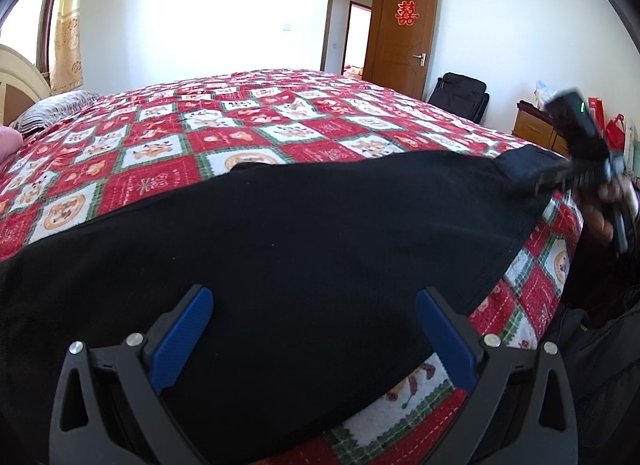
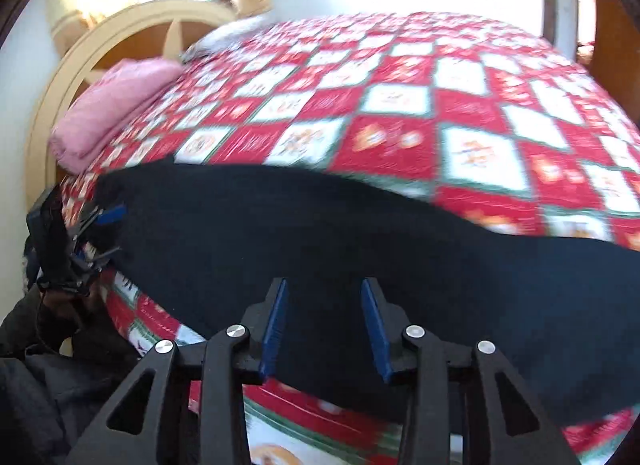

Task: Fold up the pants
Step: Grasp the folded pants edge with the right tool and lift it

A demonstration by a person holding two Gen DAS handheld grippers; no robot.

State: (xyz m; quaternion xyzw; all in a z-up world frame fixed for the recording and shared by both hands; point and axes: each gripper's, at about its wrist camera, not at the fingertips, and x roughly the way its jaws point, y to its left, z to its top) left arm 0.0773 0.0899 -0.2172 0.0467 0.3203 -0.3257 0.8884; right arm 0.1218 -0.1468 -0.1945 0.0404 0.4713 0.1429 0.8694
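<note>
Black pants [image 1: 280, 233] lie spread along the near edge of the bed on a red, white and green patterned quilt [image 1: 192, 133]. My left gripper [image 1: 314, 301] is open, its blue pads wide apart just above the pants' near edge. My right gripper [image 2: 324, 293] is open with a narrower gap, over the pants [image 2: 360, 241] near the bed edge. In the left wrist view the right gripper [image 1: 536, 185] is blurred at a raised end of the pants at far right. In the right wrist view the left gripper [image 2: 108, 233] sits at the pants' left end.
A pink folded cloth [image 2: 112, 105] and a grey pillow [image 1: 60, 105] lie by the cream headboard [image 2: 120, 37]. An open wooden door [image 1: 400, 37], a black bag [image 1: 460, 97] and a wooden nightstand [image 1: 536, 125] stand past the bed. The person's dark clothing [image 2: 48, 385] is beside the bed edge.
</note>
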